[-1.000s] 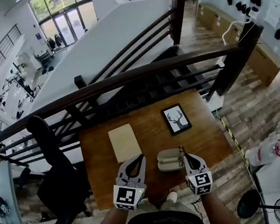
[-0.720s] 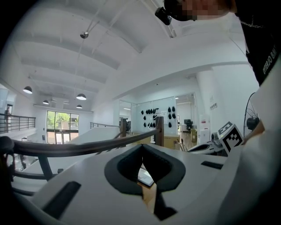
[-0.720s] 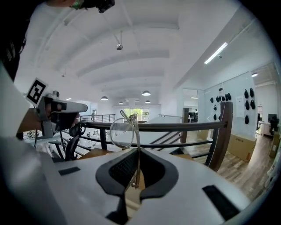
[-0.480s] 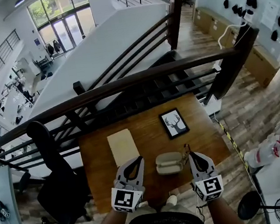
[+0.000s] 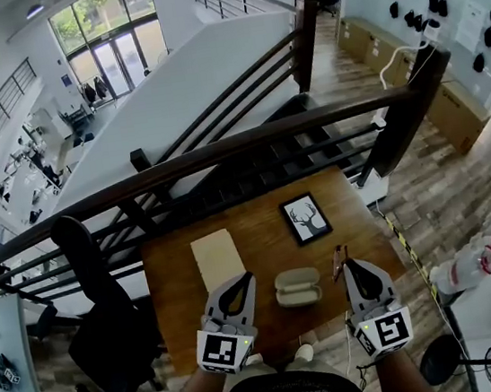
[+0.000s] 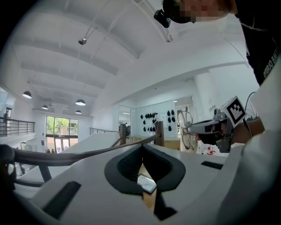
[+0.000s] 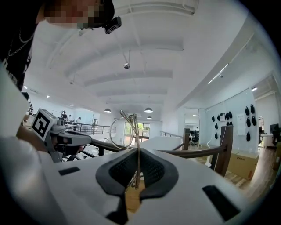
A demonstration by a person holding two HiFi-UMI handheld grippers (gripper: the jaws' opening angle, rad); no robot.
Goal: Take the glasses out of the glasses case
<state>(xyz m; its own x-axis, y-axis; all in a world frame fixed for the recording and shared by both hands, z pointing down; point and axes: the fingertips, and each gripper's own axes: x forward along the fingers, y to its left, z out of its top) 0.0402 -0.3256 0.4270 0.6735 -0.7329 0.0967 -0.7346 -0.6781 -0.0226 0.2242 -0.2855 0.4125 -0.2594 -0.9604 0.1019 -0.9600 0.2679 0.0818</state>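
— While the right gripper [image 7: 139, 163] pinches the glasses [image 7: 126, 125] by a folded arm, jaws almost together, what is the left gripper [image 6: 142, 149] doing?
— Nothing: its jaws are closed on themselves, with nothing between them.
— So which step is this?
— Taking-out looks finished, I'd judge. In the head view the glasses hang at lower right, apart from the case [image 5: 297, 287], which seems to lie open at lower centre of the table [image 5: 176, 282]. Next calls for setting them down gently beside it, clear of the framed picture [image 5: 306, 218] further up.
— Anything unclear?
— Whether the case holds more. The lenses are tiny from above, and the hall beyond the railing [image 5: 221, 149] is too small to read.
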